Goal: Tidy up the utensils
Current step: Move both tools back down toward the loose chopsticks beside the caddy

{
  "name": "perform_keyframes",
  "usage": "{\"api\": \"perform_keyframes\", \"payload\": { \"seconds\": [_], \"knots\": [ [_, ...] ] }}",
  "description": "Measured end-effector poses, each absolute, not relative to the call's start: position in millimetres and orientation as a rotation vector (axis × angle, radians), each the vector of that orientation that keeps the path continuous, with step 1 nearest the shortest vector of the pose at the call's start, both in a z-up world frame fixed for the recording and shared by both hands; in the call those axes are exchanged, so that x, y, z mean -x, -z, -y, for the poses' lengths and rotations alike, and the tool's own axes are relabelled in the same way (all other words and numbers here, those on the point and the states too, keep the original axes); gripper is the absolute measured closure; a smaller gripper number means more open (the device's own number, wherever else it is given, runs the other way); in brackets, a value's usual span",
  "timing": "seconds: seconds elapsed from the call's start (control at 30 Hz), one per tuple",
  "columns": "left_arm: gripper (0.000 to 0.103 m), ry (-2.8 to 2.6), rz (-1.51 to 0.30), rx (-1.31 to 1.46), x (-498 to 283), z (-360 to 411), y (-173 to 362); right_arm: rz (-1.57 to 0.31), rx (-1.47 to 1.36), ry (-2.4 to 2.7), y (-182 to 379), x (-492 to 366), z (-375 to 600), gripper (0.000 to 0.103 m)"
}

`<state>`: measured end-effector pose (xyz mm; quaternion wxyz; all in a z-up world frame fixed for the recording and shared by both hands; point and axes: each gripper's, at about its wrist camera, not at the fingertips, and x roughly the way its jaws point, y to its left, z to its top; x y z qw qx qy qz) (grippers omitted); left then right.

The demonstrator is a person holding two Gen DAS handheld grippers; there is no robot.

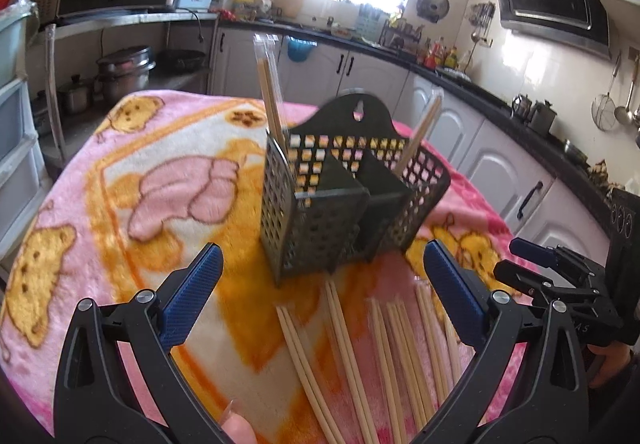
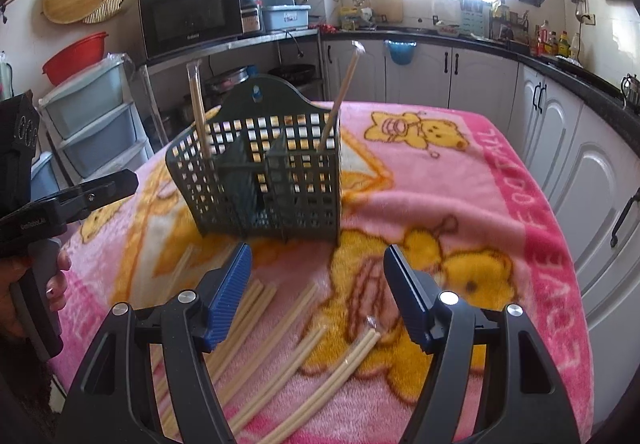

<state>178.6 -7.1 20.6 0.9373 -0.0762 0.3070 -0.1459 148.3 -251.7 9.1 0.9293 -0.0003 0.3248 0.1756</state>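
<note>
A dark perforated utensil caddy (image 1: pixel 340 212) (image 2: pixel 264 180) stands on the pink blanket-covered table (image 1: pixel 120 180) (image 2: pixel 460 180). Two wrapped chopstick pairs stand in it, one at its left (image 1: pixel 272 104) (image 2: pixel 198 112) and one at its right (image 1: pixel 422 128) (image 2: pixel 340 100). Several loose wooden chopsticks (image 1: pixel 360 356) (image 2: pixel 280 356) lie on the blanket in front of it. My left gripper (image 1: pixel 320 292) is open and empty above them. My right gripper (image 2: pixel 318 292) is open and empty too; it also shows in the left wrist view (image 1: pixel 560 276).
Kitchen cabinets (image 2: pixel 560 132) and a dark counter run behind and to the right of the table. A microwave (image 2: pixel 192 20) sits on a metal shelf with pots below. Plastic drawers (image 2: pixel 96 128) stand at the left.
</note>
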Motion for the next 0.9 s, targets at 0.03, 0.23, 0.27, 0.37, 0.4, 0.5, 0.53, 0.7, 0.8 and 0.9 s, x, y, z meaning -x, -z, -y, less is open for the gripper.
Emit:
{"api": "perform_keyframes", "payload": {
  "seconds": [0.03, 0.23, 0.27, 0.37, 0.4, 0.5, 0.53, 0.7, 0.8, 0.9],
  "knots": [
    [0.010, 0.299, -0.633, 0.149, -178.5, 9.5, -18.7, -0.670, 0.001, -0.359, -7.2, -147.5, 252.4, 0.037],
    [0.010, 0.304, -0.699, 0.122, -182.5, 20.3, 0.3, -0.707, 0.001, -0.363, 5.2, -145.2, 257.7, 0.037],
    [0.010, 0.304, -0.707, 0.121, -182.7, 21.4, 3.0, -0.712, 0.004, -0.363, 7.2, -145.0, 258.3, 0.037],
    [0.010, 0.307, -0.738, 0.114, -185.7, 25.3, 11.8, -0.733, 0.011, -0.364, 12.9, -145.9, 259.8, 0.037],
    [0.010, 0.311, -0.750, 0.113, -187.2, 26.6, 14.9, -0.738, 0.013, -0.365, 14.2, -145.9, 260.0, 0.037],
    [0.016, 0.324, -0.788, 0.111, -192.1, 30.9, 23.4, -0.759, 0.018, -0.370, 19.7, -148.3, 261.1, 0.037],
    [0.027, 0.328, -0.804, 0.115, -193.8, 31.8, 26.6, -0.768, 0.021, -0.372, 21.8, -149.4, 261.0, 0.037],
    [0.054, 0.349, -0.887, 0.141, -207.2, 38.2, 43.6, -0.821, 0.021, -0.403, 34.0, -159.3, 257.9, 0.046],
    [0.062, 0.357, -0.913, 0.135, -213.3, 42.7, 49.2, -0.854, 0.000, -0.427, 39.9, -167.9, 254.4, 0.051],
    [0.065, 0.349, -0.932, 0.122, -218.9, 46.9, 52.1, -0.882, -0.010, -0.441, 44.4, -178.0, 249.9, 0.055]
  ]
}}
